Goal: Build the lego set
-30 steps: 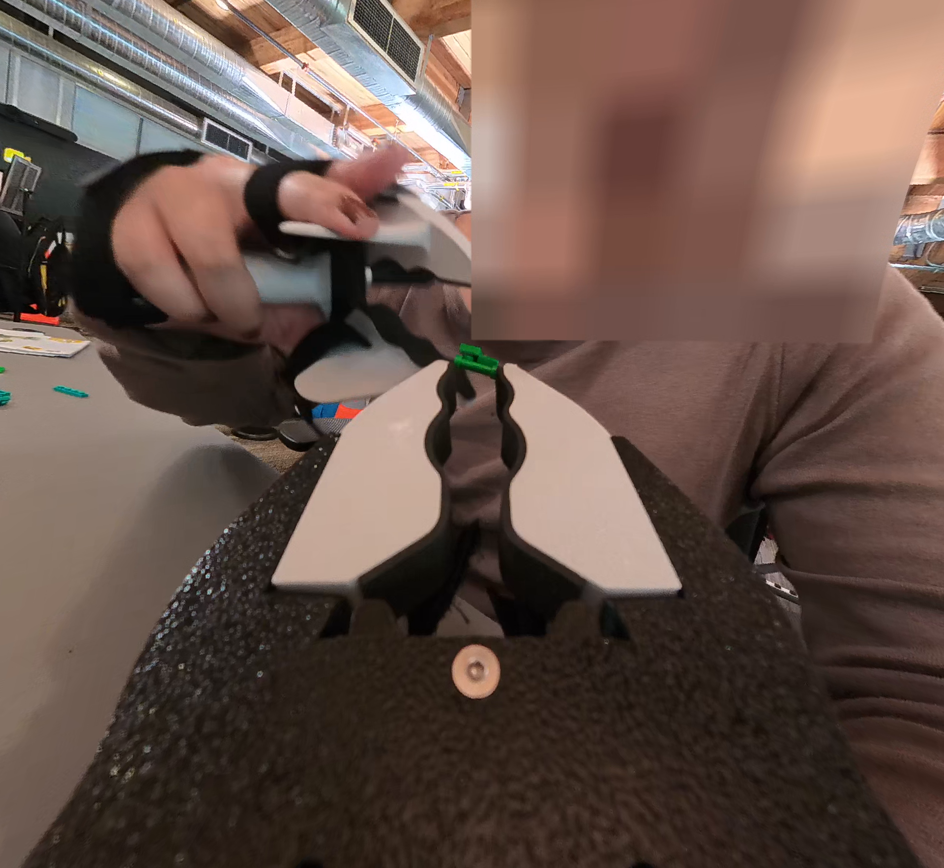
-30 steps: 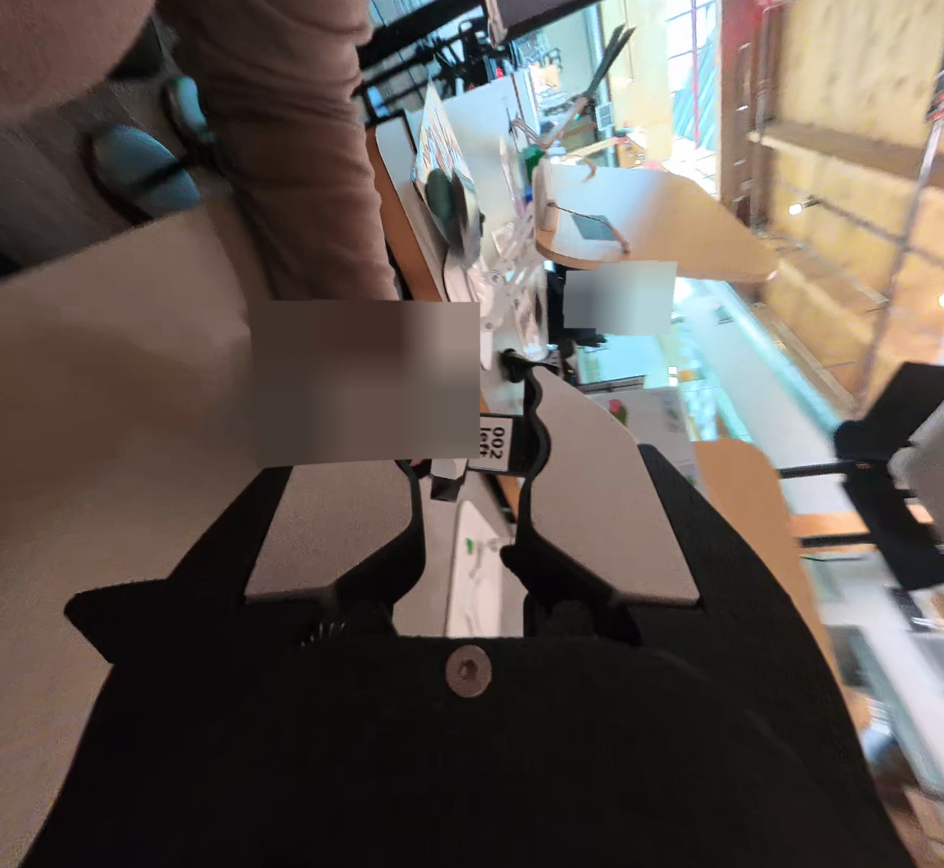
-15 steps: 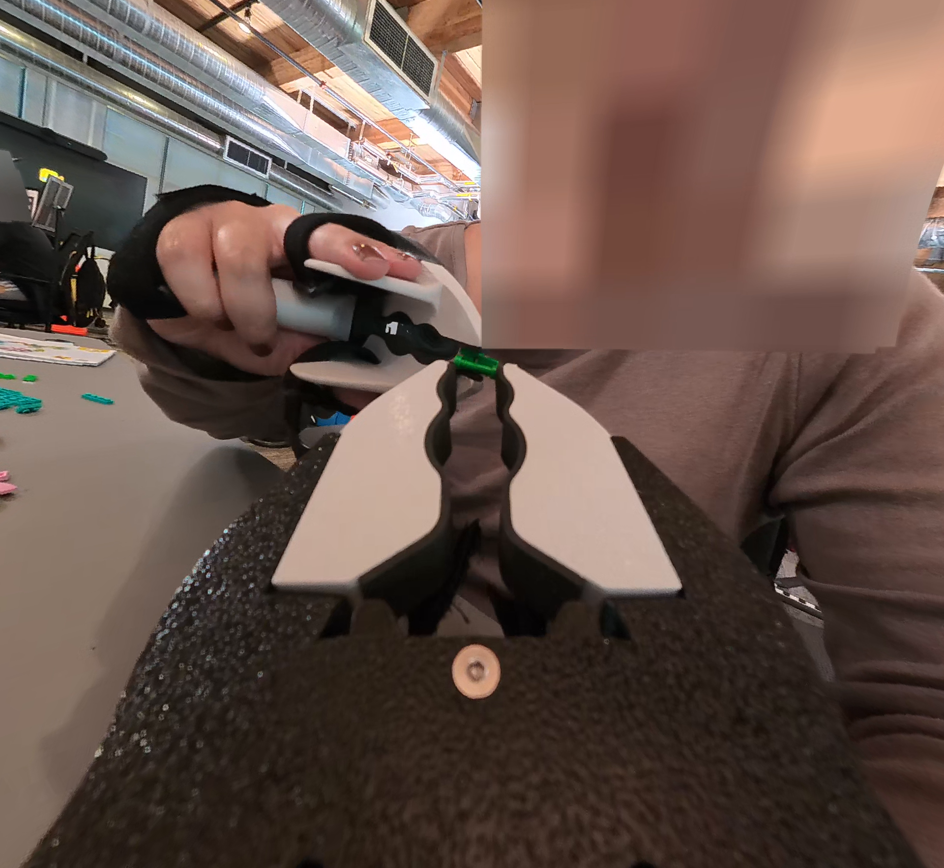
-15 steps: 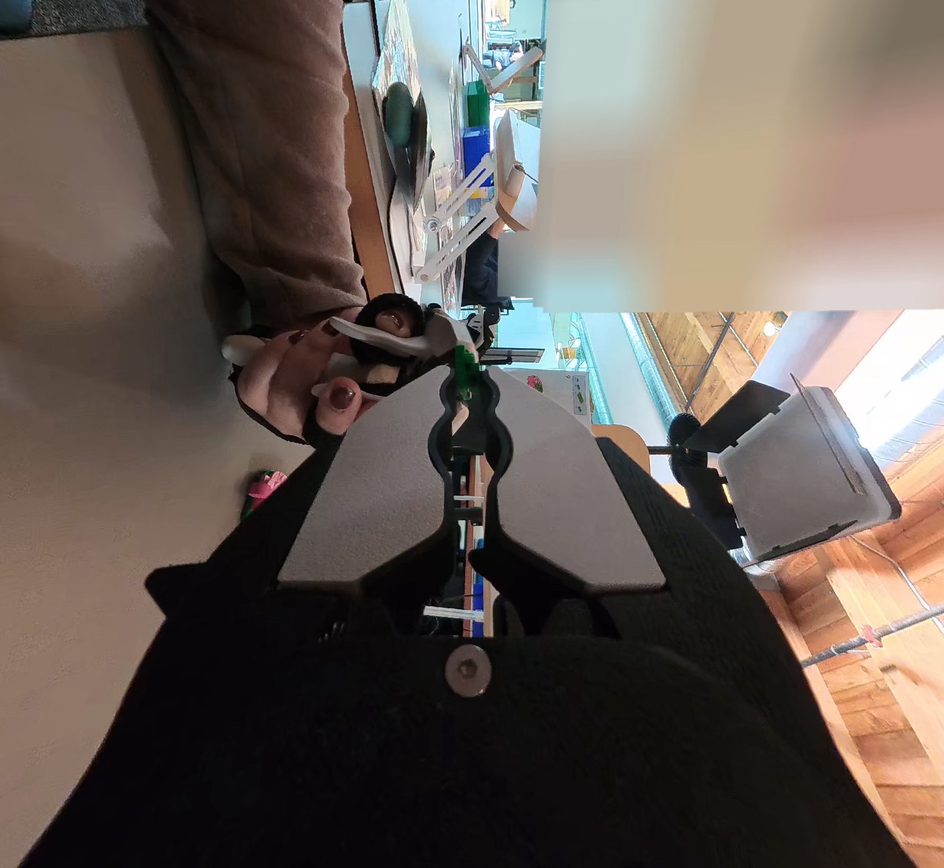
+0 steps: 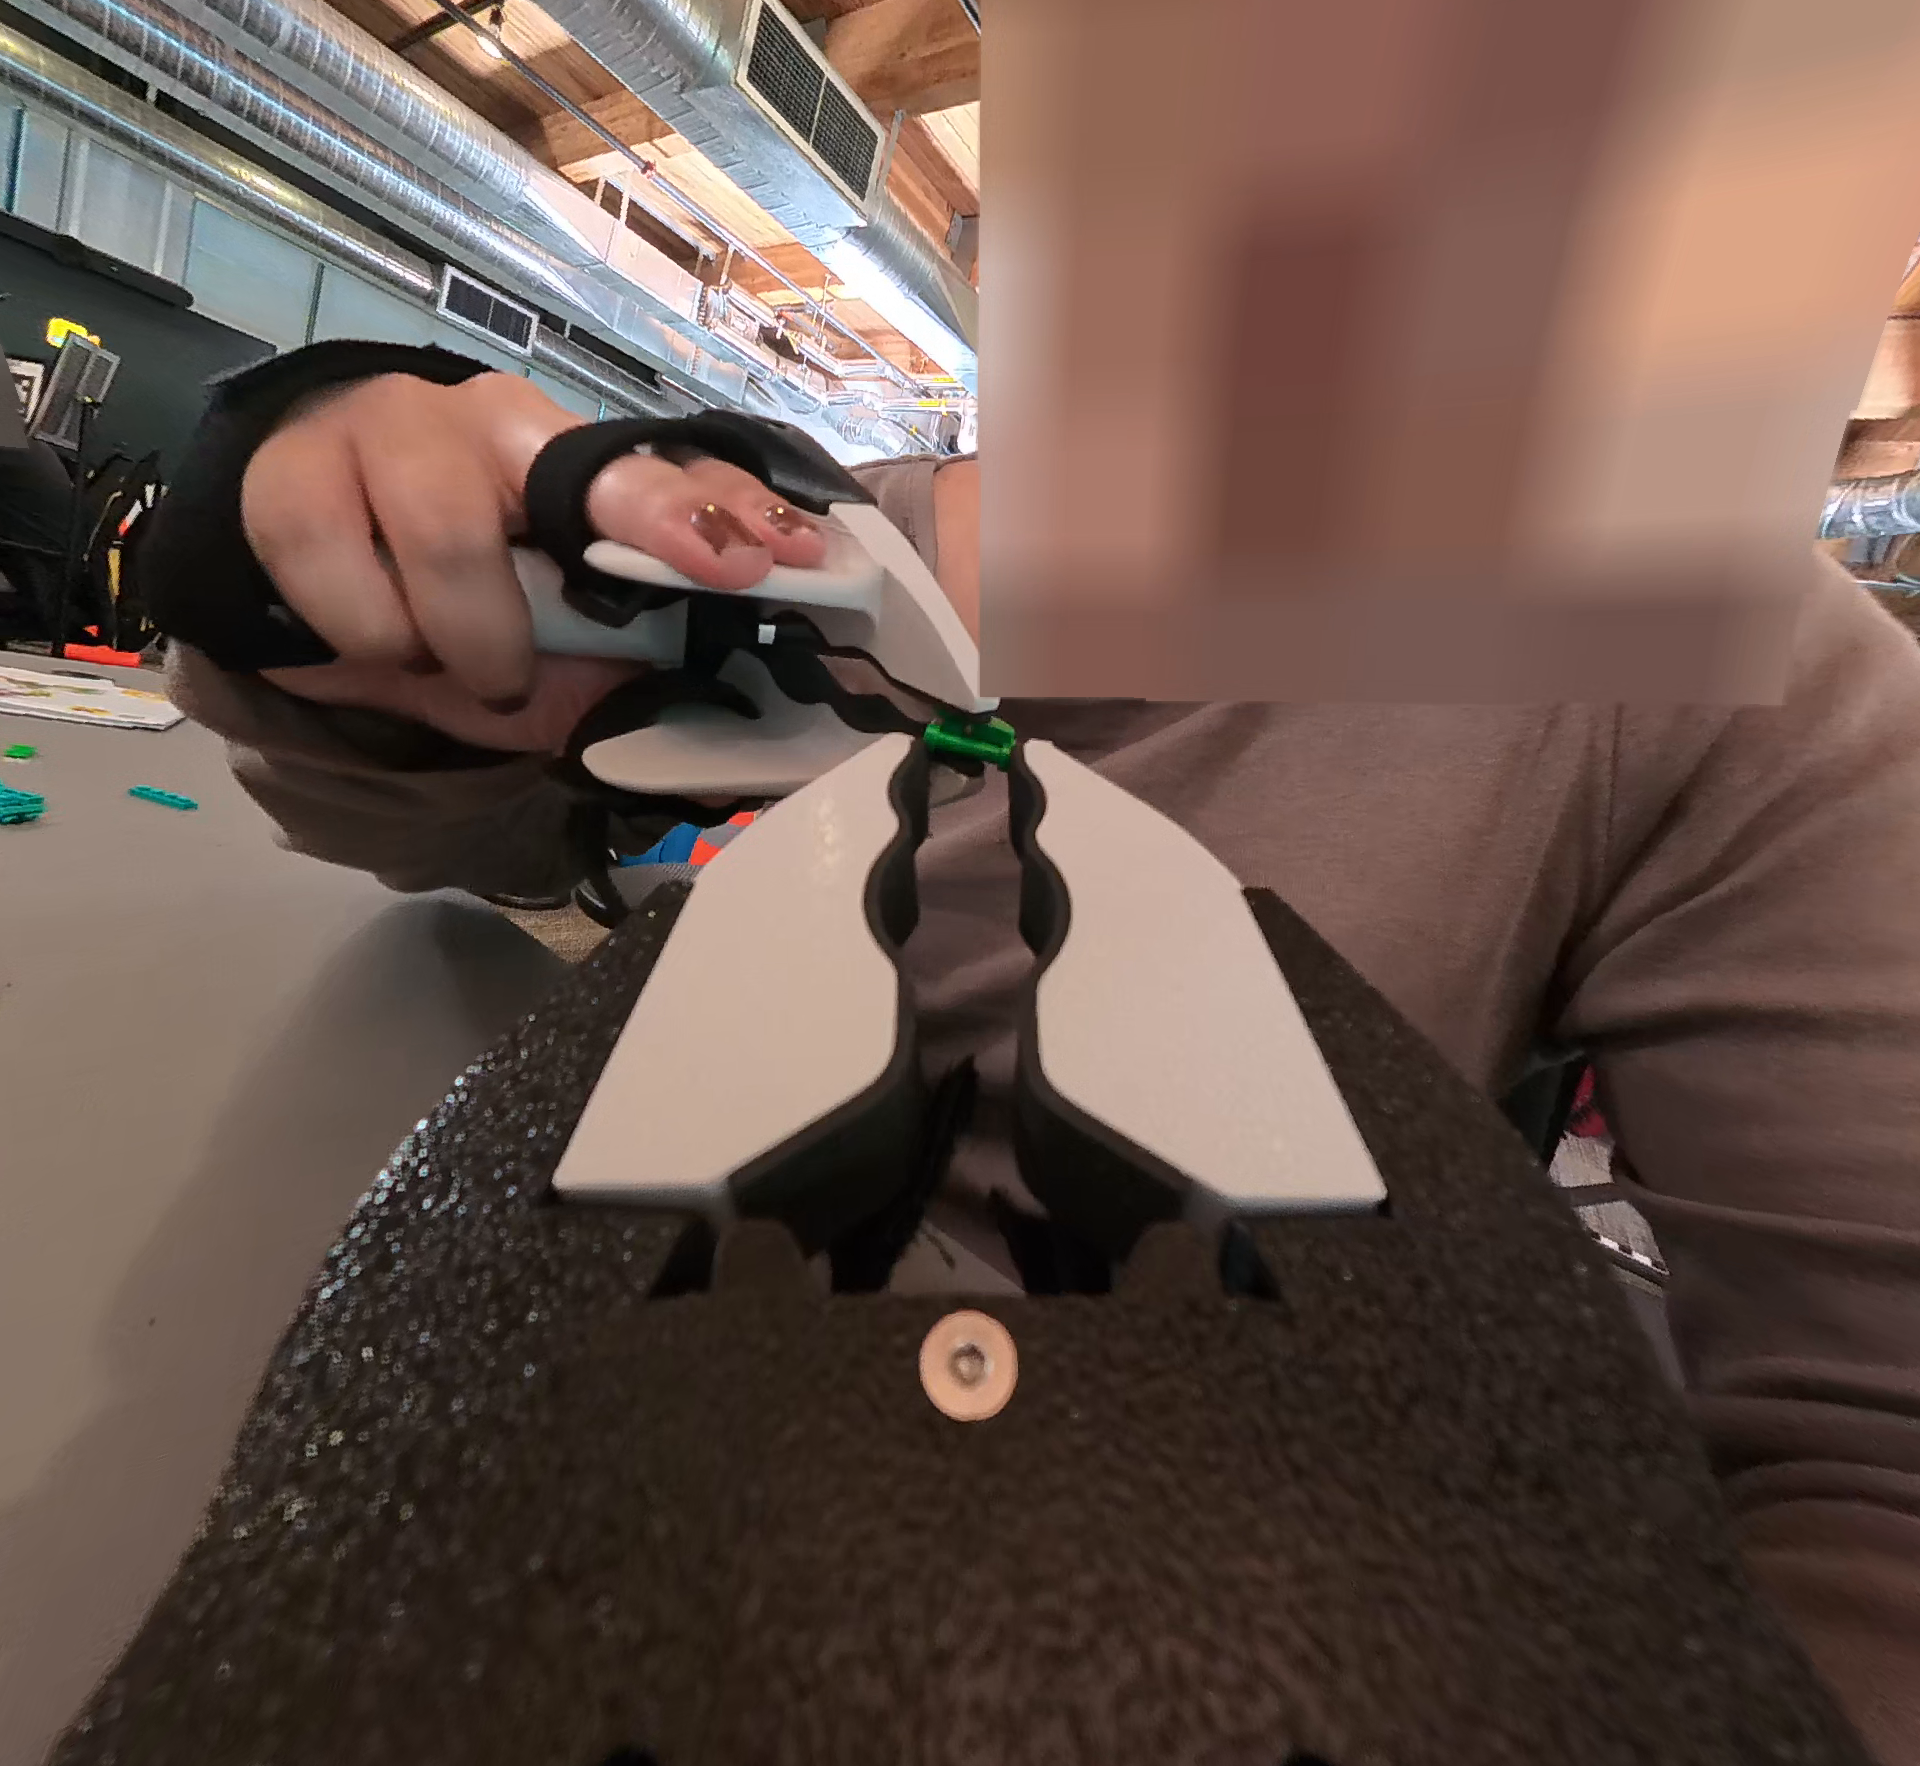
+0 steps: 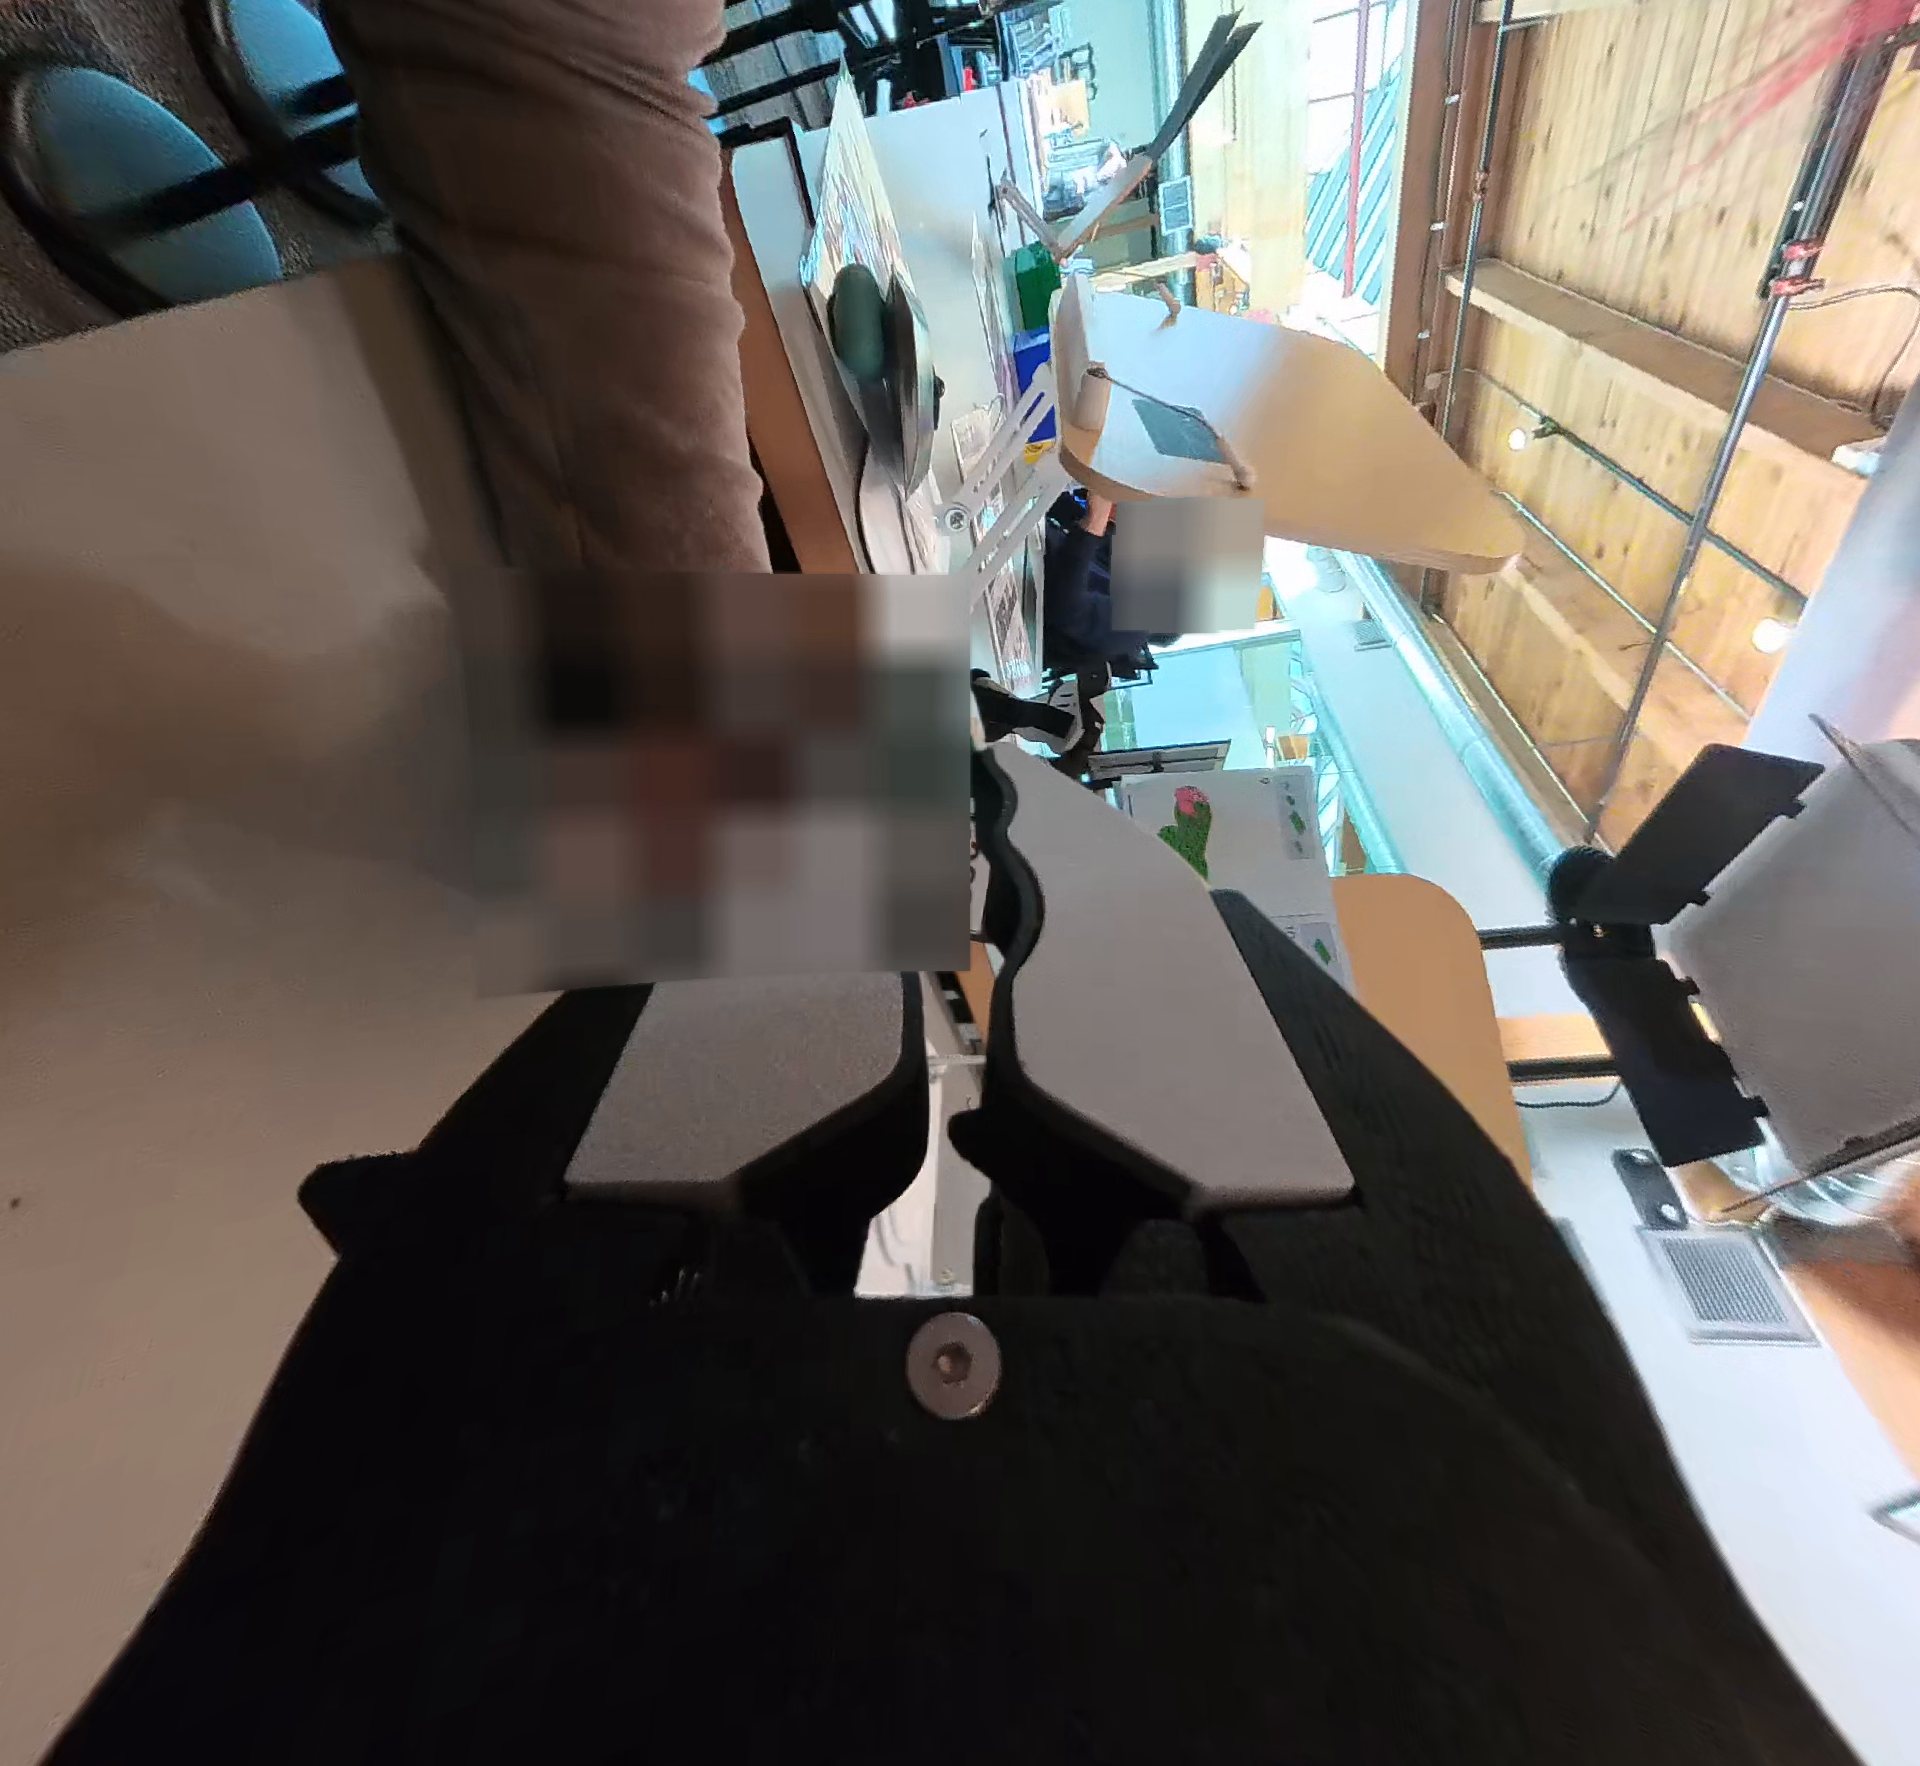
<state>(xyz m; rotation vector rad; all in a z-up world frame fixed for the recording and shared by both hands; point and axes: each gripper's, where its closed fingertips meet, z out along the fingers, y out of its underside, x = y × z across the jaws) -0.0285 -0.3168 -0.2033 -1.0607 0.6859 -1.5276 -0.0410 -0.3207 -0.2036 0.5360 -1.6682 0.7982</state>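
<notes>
In the left wrist view my left gripper (image 5: pixel 966 758) is shut on a small green lego piece (image 5: pixel 951 737), held at its tips in the air above the table edge. My right gripper (image 5: pixel 935 717), held by a gloved hand (image 5: pixel 395 521), reaches in from the left. Its jaws are closed, with their tips on the top of the same green piece. In the right wrist view the right gripper (image 6: pixel 982 771) shows a narrow gap. A mosaic patch hides its left finger and the piece.
The grey table (image 5: pixel 156 989) lies to the left with loose teal pieces (image 5: pixel 161 797) and an instruction booklet (image 5: pixel 83 708). The person's torso in a brown sweater (image 5: pixel 1455 885) is close behind the grippers. A light panel on a stand (image 6: pixel 1818 937) shows at the right.
The right gripper was wide open and away from the piece. It came in from the left and closed at the tips of the left gripper on the green piece. The left gripper kept its hold.
</notes>
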